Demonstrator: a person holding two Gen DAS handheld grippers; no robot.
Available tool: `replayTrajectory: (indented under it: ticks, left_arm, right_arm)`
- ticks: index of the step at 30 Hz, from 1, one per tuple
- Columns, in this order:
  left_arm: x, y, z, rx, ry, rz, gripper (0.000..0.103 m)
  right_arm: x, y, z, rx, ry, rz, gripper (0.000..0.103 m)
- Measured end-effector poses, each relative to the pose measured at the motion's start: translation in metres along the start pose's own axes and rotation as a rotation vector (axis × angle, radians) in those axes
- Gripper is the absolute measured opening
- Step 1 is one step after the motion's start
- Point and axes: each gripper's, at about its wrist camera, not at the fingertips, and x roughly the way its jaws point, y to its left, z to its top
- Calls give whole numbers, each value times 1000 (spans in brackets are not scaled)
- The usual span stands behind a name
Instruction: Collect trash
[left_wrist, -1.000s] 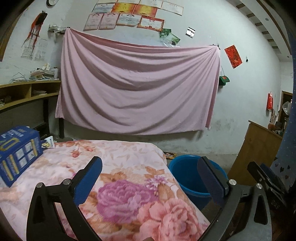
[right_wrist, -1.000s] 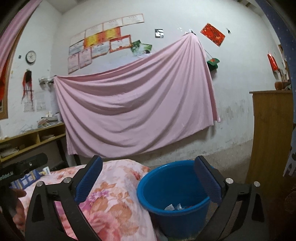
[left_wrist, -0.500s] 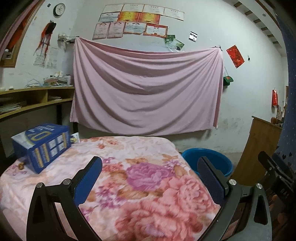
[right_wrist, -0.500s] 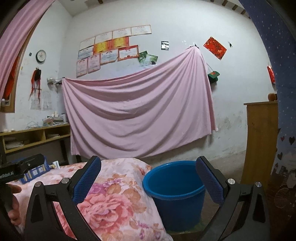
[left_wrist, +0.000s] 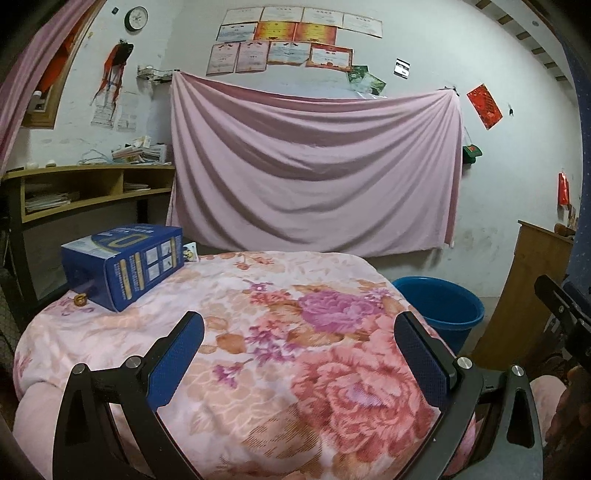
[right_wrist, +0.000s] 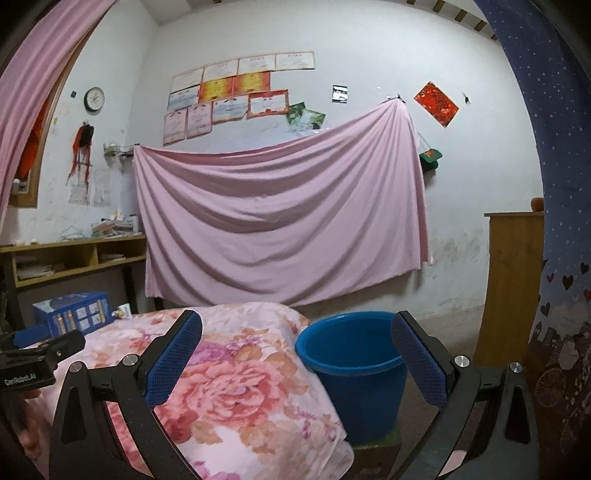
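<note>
Both tools, left tool (left_wrist: 299, 354) and right tool (right_wrist: 295, 354), are hanging wide open and empty; a blue box (left_wrist: 125, 264) and small scrap (left_wrist: 80, 299) are waiting far left of the bucket (right_wrist: 351, 354).

blanket (left_wrist: 295, 332) – soft floral cloth | bucket (right_wrist: 354, 365) – smooth blue plastic | box (left_wrist: 125, 266) – glossy cardboard
</note>
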Motion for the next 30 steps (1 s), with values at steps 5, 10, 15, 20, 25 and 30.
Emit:
replayTrajectory:
  ticks: [5,10,15,20,25,30]
  left_arm:
    - [-2,3,-6,-1,1,10,101]
    - [-2,6,-7,-7,-1,12,101]
    - [-1,8,-6,-7,-1,14,101]
    - [-1,8,-7,-9,-4,15,101]
    - [-1,7,-7,-9,-5,16,101]
    - [-1,7,-7,-11,-7,16,101]
  right_arm:
    - [-5,13,-5,-21,11,21,103]
    - [-1,18,-7,-42,28,27,103]
    - [1,19,-9,-42,43,29,103]
    - [2,21,-10,-48,54,30,103]
    - [2,21,-10,-51,53,32,103]
    - [2,21,-10,-49,53,31,103]
